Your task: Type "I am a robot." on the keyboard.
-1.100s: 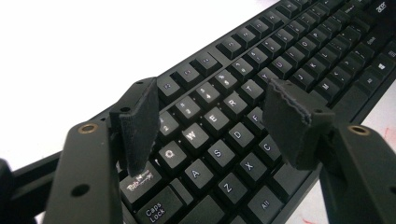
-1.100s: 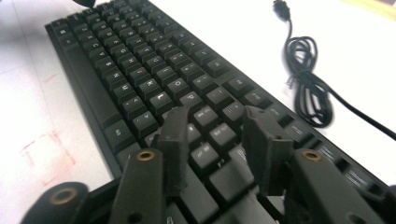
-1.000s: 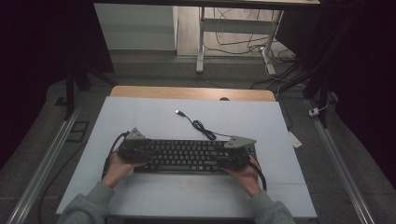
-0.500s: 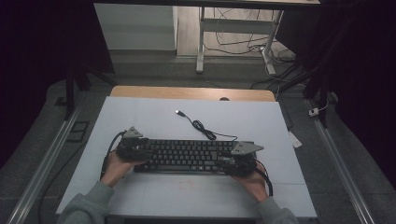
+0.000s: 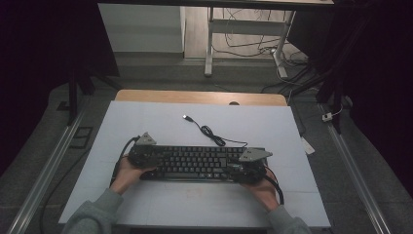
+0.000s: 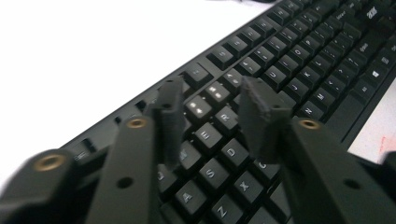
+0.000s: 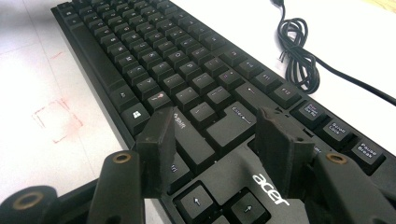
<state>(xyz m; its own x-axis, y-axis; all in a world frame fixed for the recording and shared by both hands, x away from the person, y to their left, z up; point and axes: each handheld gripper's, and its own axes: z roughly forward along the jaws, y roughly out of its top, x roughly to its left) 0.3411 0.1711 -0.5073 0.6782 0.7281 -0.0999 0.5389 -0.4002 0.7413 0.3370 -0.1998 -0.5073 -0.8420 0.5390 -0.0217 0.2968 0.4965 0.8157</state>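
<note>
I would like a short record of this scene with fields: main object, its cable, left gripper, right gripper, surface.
main object: black keyboard, lying flat, long side across the table
cable: black cord loosely coiled behind the keyboard, plug end free on the mat
left gripper: over the keyboard's left end, above the letter keys; fingers have just been closing, apart, nothing gripped between them
right gripper: over the right end near the Enter key; fingers apart, nothing gripped
surface: white mat on a wooden table

A black full-size keyboard [image 5: 199, 163] lay across the lower middle of the high view on the white tabletop [image 5: 146, 122], its coiled black USB cable [image 5: 209, 131] trailing behind it toward the upper centre.
</note>
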